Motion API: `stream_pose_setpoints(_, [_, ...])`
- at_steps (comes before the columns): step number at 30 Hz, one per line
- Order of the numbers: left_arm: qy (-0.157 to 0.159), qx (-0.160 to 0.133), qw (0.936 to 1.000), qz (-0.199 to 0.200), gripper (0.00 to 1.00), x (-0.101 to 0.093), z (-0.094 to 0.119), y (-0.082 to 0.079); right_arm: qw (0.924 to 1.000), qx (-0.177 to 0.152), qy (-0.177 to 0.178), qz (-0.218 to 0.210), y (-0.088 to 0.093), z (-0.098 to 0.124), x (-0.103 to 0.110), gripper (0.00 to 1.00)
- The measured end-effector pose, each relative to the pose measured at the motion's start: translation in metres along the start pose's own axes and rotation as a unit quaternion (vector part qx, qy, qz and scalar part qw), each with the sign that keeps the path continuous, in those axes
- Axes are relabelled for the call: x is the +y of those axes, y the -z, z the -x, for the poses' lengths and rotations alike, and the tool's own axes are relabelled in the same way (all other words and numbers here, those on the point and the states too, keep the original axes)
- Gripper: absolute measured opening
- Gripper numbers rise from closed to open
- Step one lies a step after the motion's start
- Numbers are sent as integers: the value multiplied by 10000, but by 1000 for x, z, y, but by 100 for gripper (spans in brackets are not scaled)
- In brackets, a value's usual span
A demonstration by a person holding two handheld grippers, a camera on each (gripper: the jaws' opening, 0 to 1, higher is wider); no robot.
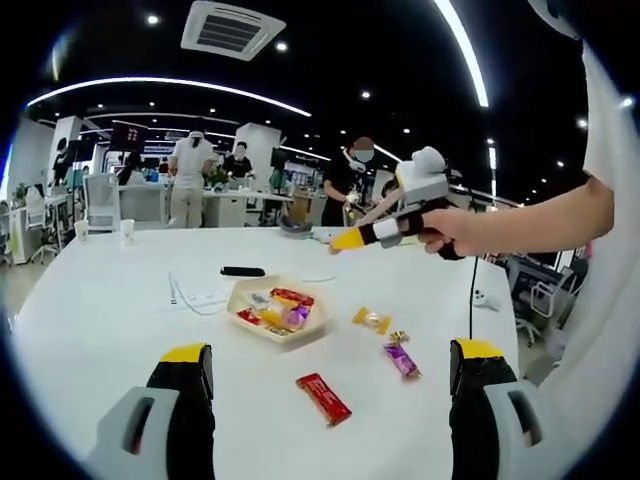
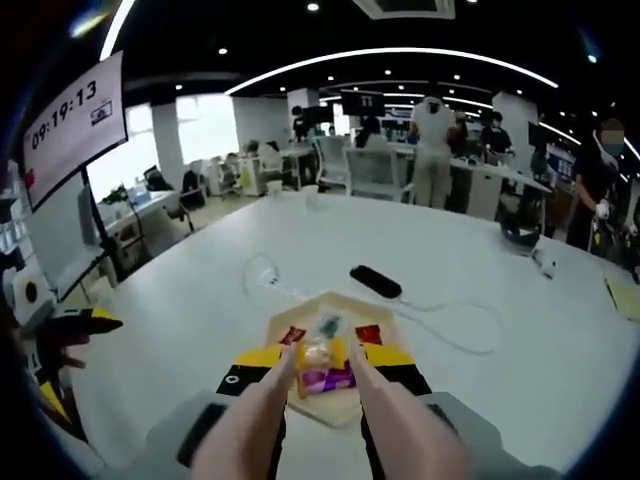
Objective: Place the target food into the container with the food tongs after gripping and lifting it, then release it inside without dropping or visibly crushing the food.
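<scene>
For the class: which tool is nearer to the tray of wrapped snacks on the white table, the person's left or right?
Right. The right tool hangs directly over the tray, tongs reaching toward the snacks. The left tool sits back from the tray, with open table between.
</scene>
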State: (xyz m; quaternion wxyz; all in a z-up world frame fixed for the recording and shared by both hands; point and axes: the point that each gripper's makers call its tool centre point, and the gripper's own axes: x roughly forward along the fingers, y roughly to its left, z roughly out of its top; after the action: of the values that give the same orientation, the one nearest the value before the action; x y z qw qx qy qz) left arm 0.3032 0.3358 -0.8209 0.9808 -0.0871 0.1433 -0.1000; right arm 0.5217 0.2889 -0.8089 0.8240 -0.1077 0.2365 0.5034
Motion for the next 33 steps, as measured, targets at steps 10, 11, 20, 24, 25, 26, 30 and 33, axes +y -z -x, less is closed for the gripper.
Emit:
stream_pose_setpoints(10, [121,4,9998,-133,99,-14,4,5,9999,-60,47,-98,-1,16,17,28])
stream_pose_setpoints(11, [109,-8,9999,-131,99,-16,6,5,9999,-25,48,-89,3,17,21,28])
stream_pose_setpoints(20, [100,-12,9999,-128,99,-19,18,9,9997,152,27,195,10,18,27,28])
stream_pose_setpoints(24, [96,21,9998,-154,99,-15,19,12,9999,93,99,23,9,21,28,28])
stream_pose_setpoints(25, [107,6,9998,-161,99,-14,19,12,9999,83,124,-21,10,21,29,28])
stream_pose_setpoints(26, [116,-13,9998,-158,99,-14,19,11,9999,83,138,-20,11,20,28,28])
stream_pose_setpoints(30, [136,44,9998,-164,99,-13,13,15,9995,128,283,9,13,19,24,28])
stream_pose_setpoints(33, [203,21,9997,-132,99,-16,8,13,9994,82,317,-135,13,19,21,28])
